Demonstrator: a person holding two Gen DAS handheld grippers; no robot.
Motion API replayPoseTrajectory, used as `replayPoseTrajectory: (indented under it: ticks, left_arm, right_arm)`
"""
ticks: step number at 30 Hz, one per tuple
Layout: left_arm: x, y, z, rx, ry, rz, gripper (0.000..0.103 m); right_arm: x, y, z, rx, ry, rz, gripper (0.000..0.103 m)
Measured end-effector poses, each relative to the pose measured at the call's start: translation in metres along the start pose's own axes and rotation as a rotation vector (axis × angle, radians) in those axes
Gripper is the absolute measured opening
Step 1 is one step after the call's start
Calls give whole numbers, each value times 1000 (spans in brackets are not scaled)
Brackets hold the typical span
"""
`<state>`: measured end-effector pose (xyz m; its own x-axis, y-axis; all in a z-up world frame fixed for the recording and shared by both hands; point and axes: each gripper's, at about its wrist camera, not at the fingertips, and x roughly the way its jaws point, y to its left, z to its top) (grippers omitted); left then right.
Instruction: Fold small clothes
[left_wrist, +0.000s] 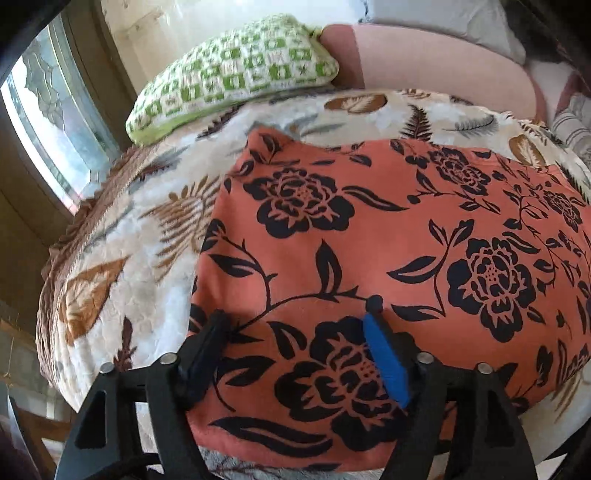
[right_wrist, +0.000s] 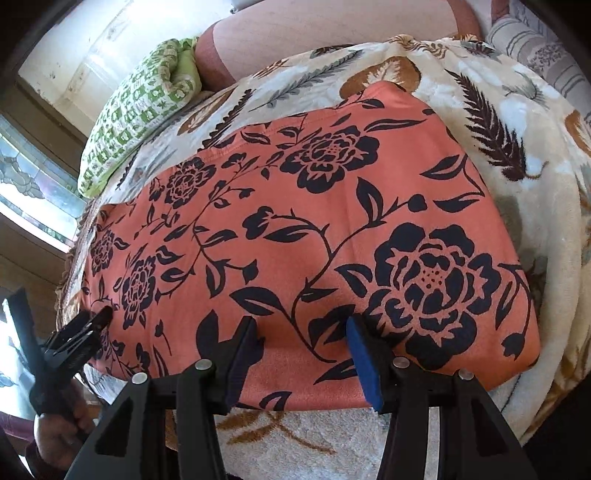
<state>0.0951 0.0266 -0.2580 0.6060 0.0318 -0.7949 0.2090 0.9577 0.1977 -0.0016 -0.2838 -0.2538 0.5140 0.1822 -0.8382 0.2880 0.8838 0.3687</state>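
Two grippers, left gripper and right gripper, jaws spread wide, nothing gripped, over orange floral garment lying flat at bed's near edge.

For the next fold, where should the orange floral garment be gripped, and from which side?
Judging from both wrist views, grip the orange floral garment along its near hem, one gripper toward each end. It lies flat on the leaf-print blanket, and both the right gripper and left gripper are open above that edge.

An orange garment printed with black roses and leafy vines lies spread flat and smooth, its near hem straight, directly under and ahead of each tool, reaching well forward from the fingertips.
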Motion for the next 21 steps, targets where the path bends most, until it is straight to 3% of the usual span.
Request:
replayPoseTrajectory:
  ticks: [6,10,12,15,18,21]
  left_arm:
    - [7,15,-6,-39,5,-86,89]
    - [12,19,-4,-49,30,-113,93]
    - [14,16,2,-36,68,-106,94]
    - [9,15,24,-7,189,-119,93]
    - [-14,16,57,-22,92,-152,93]
    - [-5,10,87,-27,99,-149,94]
  right_arm:
    - [2,2,4,15,24,-5,56]
    - [-3,-3,14,71,91,35,56]
    - [-7,-6,23,96,114,61,56]
    - [-22,-3,44,86,77,97,56]
    - [-33,5,70,41,18,107,61]
    - [-22,3,100,32,-4,62,61]
